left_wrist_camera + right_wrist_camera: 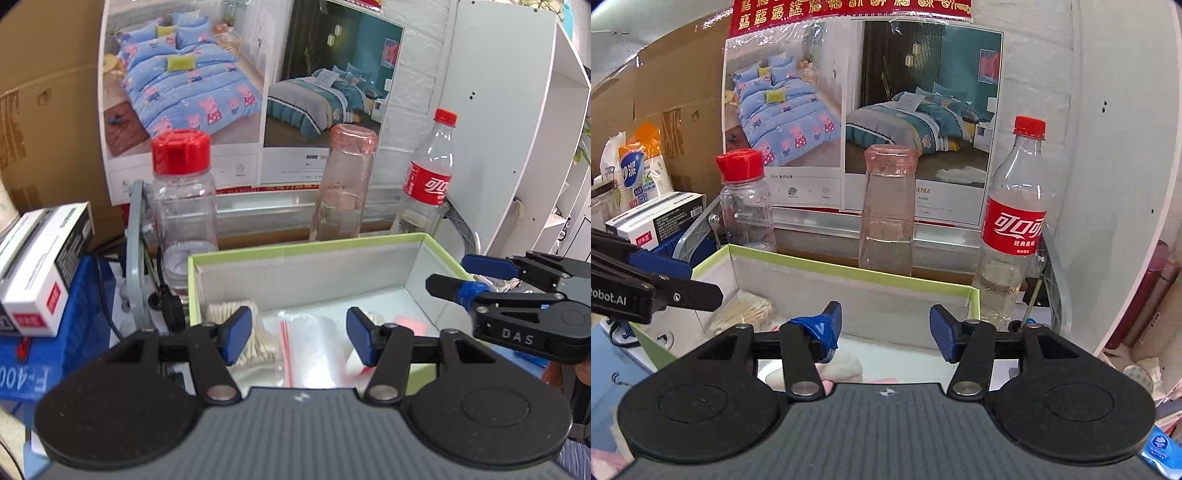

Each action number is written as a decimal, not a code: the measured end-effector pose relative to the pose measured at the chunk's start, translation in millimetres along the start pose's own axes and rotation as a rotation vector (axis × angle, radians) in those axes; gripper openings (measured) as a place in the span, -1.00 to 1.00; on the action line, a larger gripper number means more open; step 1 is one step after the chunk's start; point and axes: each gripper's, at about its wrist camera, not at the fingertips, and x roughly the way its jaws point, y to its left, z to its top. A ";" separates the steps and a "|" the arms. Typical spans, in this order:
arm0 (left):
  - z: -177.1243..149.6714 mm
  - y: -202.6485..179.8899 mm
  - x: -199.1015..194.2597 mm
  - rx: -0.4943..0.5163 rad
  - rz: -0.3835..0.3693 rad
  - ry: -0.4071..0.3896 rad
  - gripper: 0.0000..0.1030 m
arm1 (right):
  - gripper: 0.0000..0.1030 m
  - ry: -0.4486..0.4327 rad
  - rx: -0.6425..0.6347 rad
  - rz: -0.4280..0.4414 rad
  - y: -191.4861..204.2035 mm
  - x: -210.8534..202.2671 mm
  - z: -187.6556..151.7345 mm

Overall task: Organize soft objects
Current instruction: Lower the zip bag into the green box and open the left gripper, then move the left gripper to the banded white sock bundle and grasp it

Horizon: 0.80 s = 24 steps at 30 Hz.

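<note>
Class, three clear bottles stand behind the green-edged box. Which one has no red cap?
The middle bottle: its top is pale pink, while the left bottle and cola bottle have red caps.

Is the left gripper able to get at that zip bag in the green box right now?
Probably yes: the left gripper is open just above the zip bag, nothing lying over it.

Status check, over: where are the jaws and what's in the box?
Left gripper and right gripper open, empty. Cotton swabs, zip bag in green-rimmed box. Nothing blocking.
</note>
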 end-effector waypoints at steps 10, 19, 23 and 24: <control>-68.4 -8.5 -57.7 0.009 0.020 0.030 0.19 | -0.11 0.025 0.068 -0.010 -0.1 -71.7 -50.9; -108.4 -12.3 -88.1 -0.019 -0.042 0.082 0.23 | -0.07 0.008 0.260 -0.065 -11.7 -126.8 -110.0; -97.1 -23.9 -73.5 0.022 -0.062 0.143 0.24 | -0.06 0.002 0.315 -0.087 -19.6 -141.8 -125.7; -93.4 -27.7 -68.5 0.035 -0.051 0.162 0.24 | -0.06 0.002 0.323 -0.093 -21.9 -144.6 -128.6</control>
